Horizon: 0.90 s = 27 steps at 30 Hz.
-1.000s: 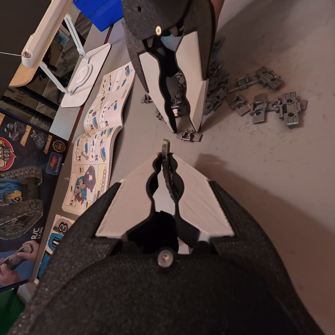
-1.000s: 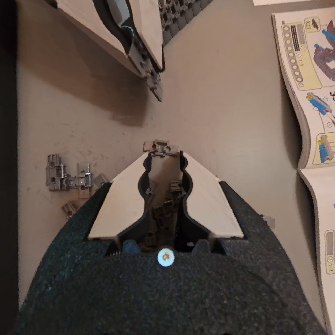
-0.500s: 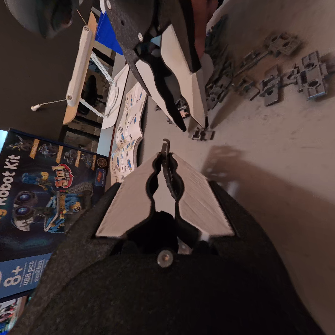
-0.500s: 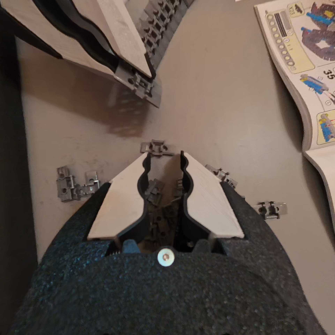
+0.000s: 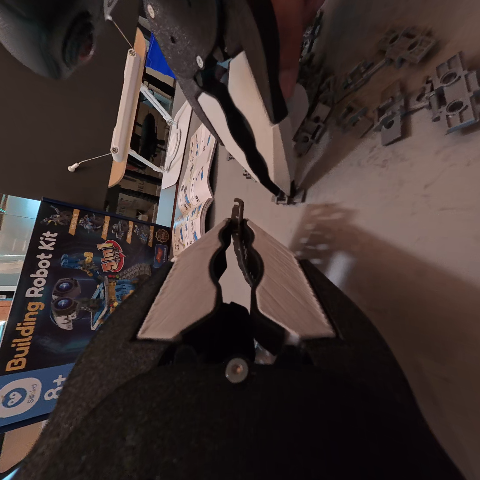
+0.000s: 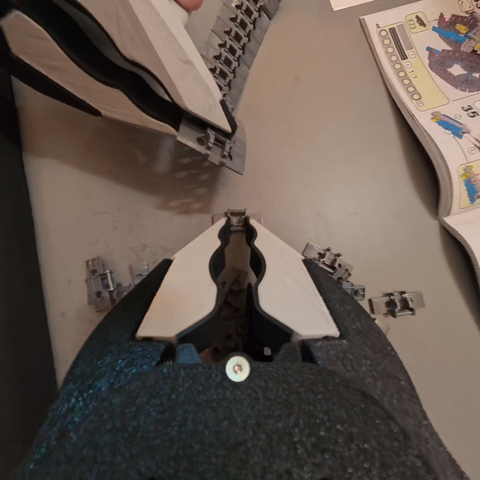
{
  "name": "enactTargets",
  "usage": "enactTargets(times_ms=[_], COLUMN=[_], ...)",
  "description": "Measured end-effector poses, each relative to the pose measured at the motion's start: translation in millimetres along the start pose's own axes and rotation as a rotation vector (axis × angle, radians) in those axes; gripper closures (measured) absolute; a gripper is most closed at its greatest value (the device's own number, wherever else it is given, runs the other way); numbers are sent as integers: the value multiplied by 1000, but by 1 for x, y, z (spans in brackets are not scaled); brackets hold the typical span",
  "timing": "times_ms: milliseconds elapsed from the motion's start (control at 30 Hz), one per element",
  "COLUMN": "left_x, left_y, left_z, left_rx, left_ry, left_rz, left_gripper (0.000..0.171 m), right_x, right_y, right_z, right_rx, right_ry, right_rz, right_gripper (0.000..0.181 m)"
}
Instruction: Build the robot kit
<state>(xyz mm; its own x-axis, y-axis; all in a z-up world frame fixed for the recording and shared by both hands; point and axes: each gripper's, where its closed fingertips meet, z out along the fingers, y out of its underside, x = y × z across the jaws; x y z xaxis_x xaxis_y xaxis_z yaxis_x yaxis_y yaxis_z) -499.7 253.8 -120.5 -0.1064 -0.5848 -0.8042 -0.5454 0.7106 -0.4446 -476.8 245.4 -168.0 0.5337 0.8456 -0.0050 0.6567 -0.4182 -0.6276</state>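
— So what have you got?
— My left gripper point(image 5: 237, 220) pinches the track chain point(image 6: 228, 52) by its end; my right gripper point(image 6: 237, 220) nips a loose link point(image 6: 237, 219) on the table point(image 6: 324, 155).
— Risk?
— Thin bite; I'd guess the link twists free.
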Motion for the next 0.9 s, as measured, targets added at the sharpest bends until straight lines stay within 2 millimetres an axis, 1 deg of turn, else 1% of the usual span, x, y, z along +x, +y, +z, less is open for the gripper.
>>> enactTargets(times_ms=[33,100,167,233,300,333,433,633,800,900], left_x=[0,0,0,2,3,4,6,7,8,7], left_y=[0,0,0,0,1,1,1,1,1,1], left_z=[0,0,0,1,2,3,4,6,7,7], left_rx=[0,-5,-9,-22,-37,-43,-50,-58,-62,-59], left_ry=[-3,-12,-22,-29,-41,-43,-48,-55,-61,-59], left_rz=[8,26,49,81,119,131,144,157,166,146], left_gripper=[164,164,164,164,164,164,165,165,165,165], right_x=[4,5,7,2,-6,-10,-10,-12,-12,-11], right_y=[0,-3,-19,-36,-47,-49,-42,-39,-38,-39], right_z=[-2,-10,-25,-39,-47,-47,-41,-32,-31,-32], right_rx=[-2,13,112,208,268,272,219,179,176,184], right_ry=[26,10,-28,-120,-204,-231,-196,-199,-208,-180], right_rz=[-10,14,100,195,269,287,302,318,333,278], right_gripper=[170,170,170,170,171,170,170,170,170,168])
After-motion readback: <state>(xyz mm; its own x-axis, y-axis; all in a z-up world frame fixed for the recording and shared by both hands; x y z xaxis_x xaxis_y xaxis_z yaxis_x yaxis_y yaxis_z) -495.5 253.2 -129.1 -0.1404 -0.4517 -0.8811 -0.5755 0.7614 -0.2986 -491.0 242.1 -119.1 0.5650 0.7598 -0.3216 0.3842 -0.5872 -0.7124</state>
